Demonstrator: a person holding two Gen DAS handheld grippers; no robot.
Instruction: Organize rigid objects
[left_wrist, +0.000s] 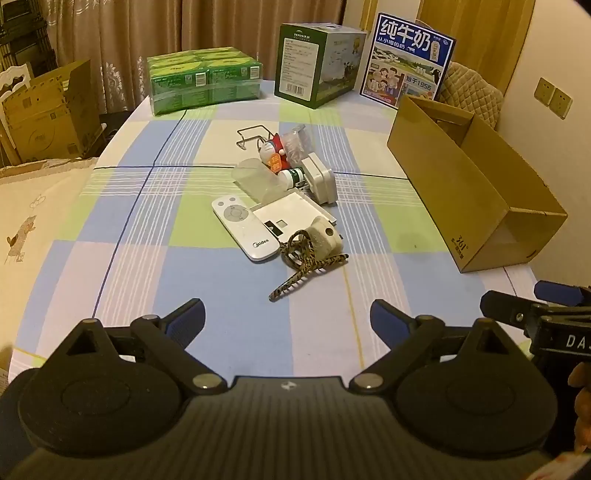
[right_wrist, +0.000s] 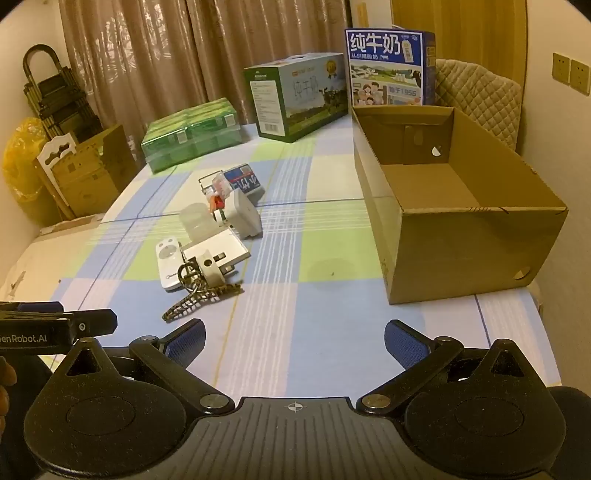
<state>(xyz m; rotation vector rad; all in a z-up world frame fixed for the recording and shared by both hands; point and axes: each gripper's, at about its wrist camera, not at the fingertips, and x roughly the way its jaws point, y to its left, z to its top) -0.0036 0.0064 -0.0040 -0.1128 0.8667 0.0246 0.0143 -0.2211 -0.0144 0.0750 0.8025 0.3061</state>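
A heap of small items lies mid-table: a white remote (left_wrist: 243, 229) (right_wrist: 168, 266), a flat white panel (left_wrist: 291, 218) (right_wrist: 216, 253), a white plug (left_wrist: 325, 236) (right_wrist: 210, 271) with a tiger-striped strap (left_wrist: 306, 266) (right_wrist: 199, 297), a clear plastic cup (left_wrist: 255, 177) (right_wrist: 195, 219), a white adapter (left_wrist: 321, 177) (right_wrist: 243, 214), a small figurine (left_wrist: 271, 149) and a wire rack (left_wrist: 251, 134). An open cardboard box (left_wrist: 476, 192) (right_wrist: 465, 221) stands to the right, with nothing visible inside. My left gripper (left_wrist: 286, 317) and right gripper (right_wrist: 293, 341) hover open near the front edge, short of the heap, with nothing between their fingers.
At the back stand a green wrapped pack (left_wrist: 203, 79) (right_wrist: 192, 134), a green milk carton box (left_wrist: 317, 62) (right_wrist: 295, 98) and a blue milk box (left_wrist: 406, 59) (right_wrist: 388, 66). A checked cloth (right_wrist: 295, 258) covers the table. Cardboard boxes (left_wrist: 44, 114) sit left of the table, a padded chair (right_wrist: 476, 99) behind the open box.
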